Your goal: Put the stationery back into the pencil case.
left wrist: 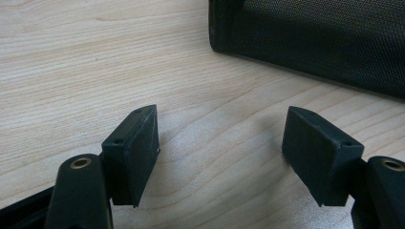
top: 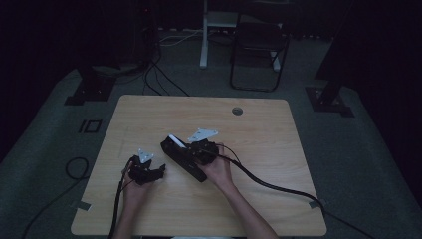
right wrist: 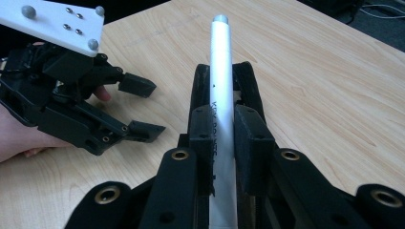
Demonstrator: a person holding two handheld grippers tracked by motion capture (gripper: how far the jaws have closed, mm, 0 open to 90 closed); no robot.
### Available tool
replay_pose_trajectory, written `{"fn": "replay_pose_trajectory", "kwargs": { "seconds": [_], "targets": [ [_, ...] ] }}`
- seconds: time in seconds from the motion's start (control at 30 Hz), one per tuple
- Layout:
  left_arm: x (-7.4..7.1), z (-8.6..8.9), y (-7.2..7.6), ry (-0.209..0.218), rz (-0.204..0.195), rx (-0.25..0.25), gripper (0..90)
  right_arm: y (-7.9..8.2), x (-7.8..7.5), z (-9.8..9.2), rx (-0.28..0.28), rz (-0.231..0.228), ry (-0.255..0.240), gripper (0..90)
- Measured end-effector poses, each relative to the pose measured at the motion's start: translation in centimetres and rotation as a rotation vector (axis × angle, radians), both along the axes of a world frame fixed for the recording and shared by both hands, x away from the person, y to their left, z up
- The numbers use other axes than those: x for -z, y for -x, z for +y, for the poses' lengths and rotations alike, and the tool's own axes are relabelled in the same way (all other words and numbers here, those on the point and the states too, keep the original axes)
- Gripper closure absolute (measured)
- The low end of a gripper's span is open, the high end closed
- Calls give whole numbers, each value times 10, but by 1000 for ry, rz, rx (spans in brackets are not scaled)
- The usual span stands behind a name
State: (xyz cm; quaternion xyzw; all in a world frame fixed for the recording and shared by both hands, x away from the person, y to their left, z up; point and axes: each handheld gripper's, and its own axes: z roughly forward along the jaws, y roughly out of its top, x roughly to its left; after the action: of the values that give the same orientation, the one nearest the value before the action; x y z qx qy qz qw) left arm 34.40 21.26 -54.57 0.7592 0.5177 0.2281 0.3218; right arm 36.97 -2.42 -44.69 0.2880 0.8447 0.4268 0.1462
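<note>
Two hand-held grippers: our right hand-held gripper (right wrist: pixel 223 138) clamps the slim white marker pen (right wrist: pixel 222 86) above the black mesh pencil case (top: pixel 182 159); the left (left wrist: pixel 220 143), at nine o'clock, gapes empty. Next, we judge, lower the pen inside.

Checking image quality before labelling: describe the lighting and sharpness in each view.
High view: dim, room nearly black, table faintly lit. Left gripper view: bright and even, soft shadows under the jaws, black case slightly soft. Right gripper view: well lit, white pen sharp, its near end blurred.
</note>
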Motion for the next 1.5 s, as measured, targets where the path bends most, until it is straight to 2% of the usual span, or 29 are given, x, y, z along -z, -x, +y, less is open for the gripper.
{"fn": "replay_pose_trajectory", "kwargs": {
  "seconds": [1.37,1.47,1.5],
  "targets": [
    [0,0,0,-2,-1,1,293,-9,20,5,14,46,49,784],
    [0,0,0,-2,-1,2,293,-9,20,5,9,45,52,775],
    [0,0,0,-2,-1,1,293,-9,20,5,10,41,49,730]
  ]
}}
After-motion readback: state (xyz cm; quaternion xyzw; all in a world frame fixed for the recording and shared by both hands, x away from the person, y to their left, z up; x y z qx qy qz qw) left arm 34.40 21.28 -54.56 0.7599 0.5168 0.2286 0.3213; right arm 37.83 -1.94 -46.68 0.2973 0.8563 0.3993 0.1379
